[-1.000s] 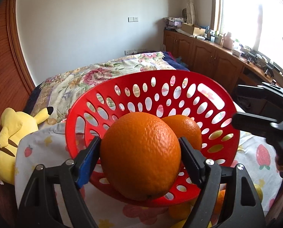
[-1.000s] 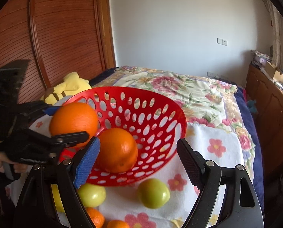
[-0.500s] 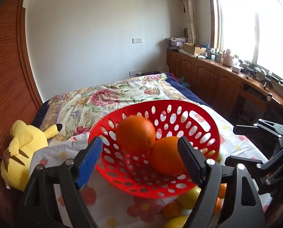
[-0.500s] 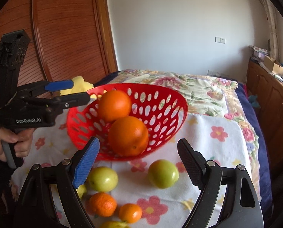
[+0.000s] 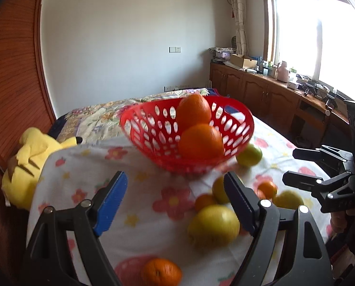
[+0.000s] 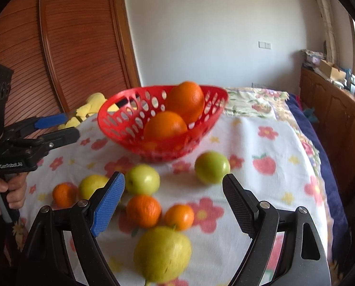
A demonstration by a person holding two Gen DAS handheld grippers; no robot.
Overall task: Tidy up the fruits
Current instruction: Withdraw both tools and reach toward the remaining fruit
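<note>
Fruits cluster near the cloth's front edge beside the red basket.

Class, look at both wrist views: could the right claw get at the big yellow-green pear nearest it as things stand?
Probably yes. The right claw is open and empty, the pear lies just below it on the cloth, and nothing lies over it.

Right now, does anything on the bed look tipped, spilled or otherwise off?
The red basket sits tilted on the soft bedding, its two oranges stacked against the raised side. Nothing looks spilled or damaged.
</note>
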